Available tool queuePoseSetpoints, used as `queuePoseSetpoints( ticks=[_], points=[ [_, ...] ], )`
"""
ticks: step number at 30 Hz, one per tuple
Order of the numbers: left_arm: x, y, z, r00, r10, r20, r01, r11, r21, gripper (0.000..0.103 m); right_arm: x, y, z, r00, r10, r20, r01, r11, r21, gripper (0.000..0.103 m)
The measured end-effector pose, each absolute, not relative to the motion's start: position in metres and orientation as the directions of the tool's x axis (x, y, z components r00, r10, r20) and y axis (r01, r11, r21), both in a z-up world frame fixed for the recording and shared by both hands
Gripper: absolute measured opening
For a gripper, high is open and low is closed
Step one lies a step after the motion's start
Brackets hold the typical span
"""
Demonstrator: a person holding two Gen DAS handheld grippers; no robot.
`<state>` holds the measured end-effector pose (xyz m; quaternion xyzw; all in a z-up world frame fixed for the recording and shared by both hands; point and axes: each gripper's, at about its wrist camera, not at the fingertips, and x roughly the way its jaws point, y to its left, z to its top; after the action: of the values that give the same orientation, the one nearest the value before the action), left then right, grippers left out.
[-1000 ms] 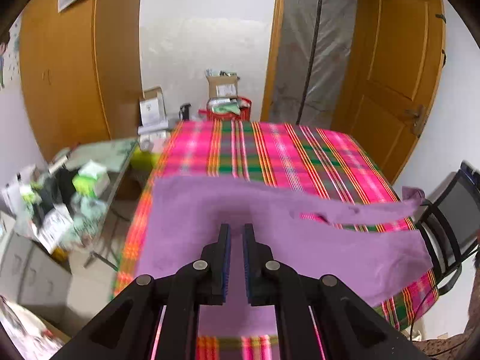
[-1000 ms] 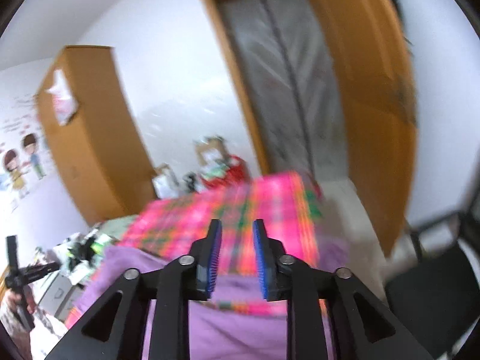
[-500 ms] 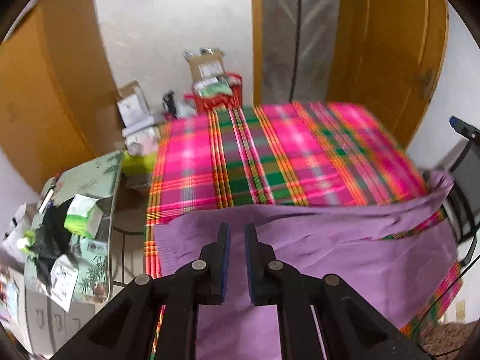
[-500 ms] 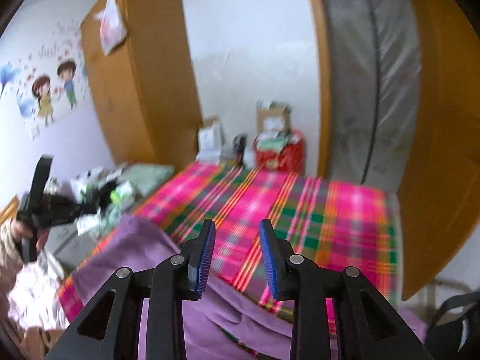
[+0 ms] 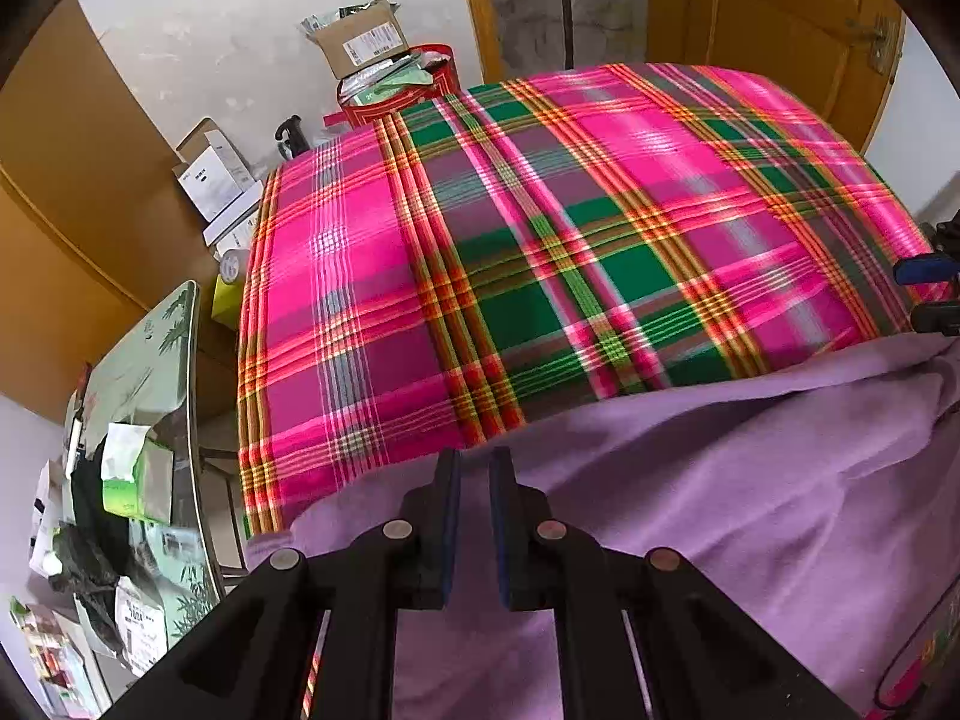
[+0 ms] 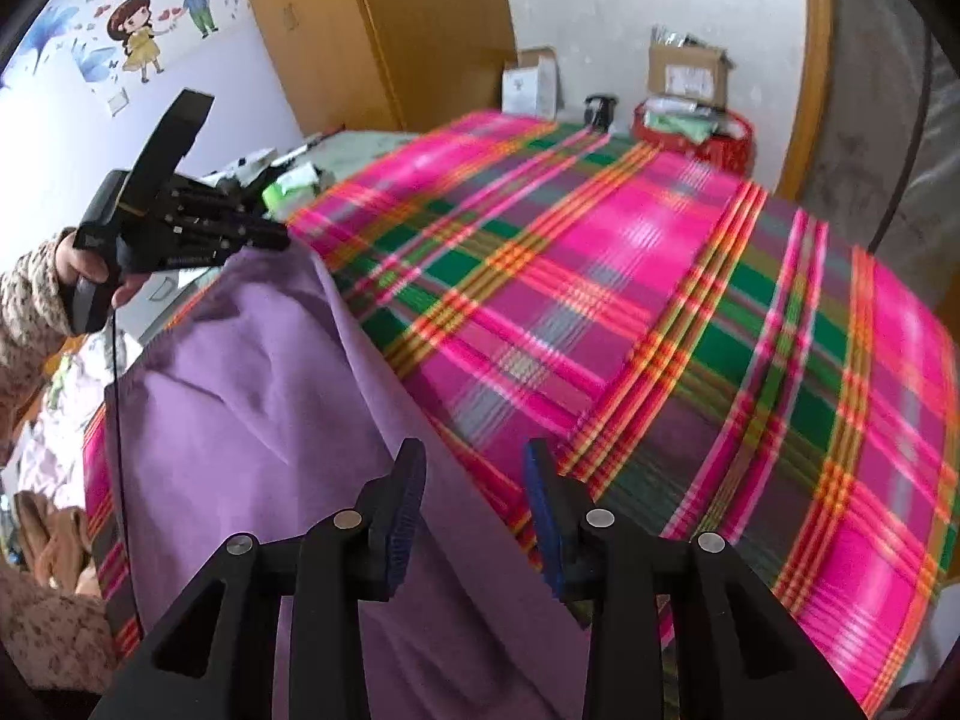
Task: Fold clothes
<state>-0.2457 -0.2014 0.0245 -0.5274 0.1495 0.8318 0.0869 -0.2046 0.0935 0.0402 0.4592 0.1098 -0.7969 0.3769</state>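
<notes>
A purple garment (image 5: 720, 480) lies over the near part of a table covered by a pink and green plaid cloth (image 5: 540, 210). My left gripper (image 5: 474, 480) is shut on the garment's far edge. The right wrist view shows that edge of the purple garment (image 6: 240, 420) lifted up to the left gripper (image 6: 273, 237), which a person's hand (image 6: 90, 276) holds. My right gripper (image 6: 474, 474) is open just above the table. The garment's far edge runs between its fingers, and nothing is gripped. One blue pad of the right gripper (image 5: 927, 276) shows at the right rim of the left wrist view.
A glass side table (image 5: 162, 348) crowded with tissues and bags stands left of the plaid table. Cardboard boxes (image 5: 360, 39) and a red basket (image 5: 414, 84) sit beyond the far edge. A wooden door (image 5: 780, 18) and a wardrobe (image 6: 390, 30) line the walls.
Both grippers have dropped toward the table. The left carried the purple edge forward over the plaid. The right swung left and down, and its jaws opened wider over the garment's edge.
</notes>
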Motion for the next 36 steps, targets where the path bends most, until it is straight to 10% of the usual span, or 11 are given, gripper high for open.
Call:
queuePoseSetpoints(
  ticks=[22,26,36],
  points=[
    [-0.248,-0.226,0.007,-0.434,-0.004,-0.901,-0.354,-0.919,0.175,0.010,-0.224,0.097,-0.008,-0.184,-0.436,-0.881,0.731,-0.660,0.174,0.036],
    [-0.245,-0.223,0.007,-0.457,-0.007,-0.889,-0.391,-0.897,0.208,0.014,-0.229,0.098,-0.007,-0.192,-0.431,-0.882,0.718,-0.674,0.172,0.012],
    [-0.255,-0.218,0.004,-0.467,0.043,-0.883,-0.472,-0.857,0.208,0.016,-0.237,0.098,-0.009,-0.164,-0.448,-0.879,0.699,-0.682,0.217,0.011]
  ],
)
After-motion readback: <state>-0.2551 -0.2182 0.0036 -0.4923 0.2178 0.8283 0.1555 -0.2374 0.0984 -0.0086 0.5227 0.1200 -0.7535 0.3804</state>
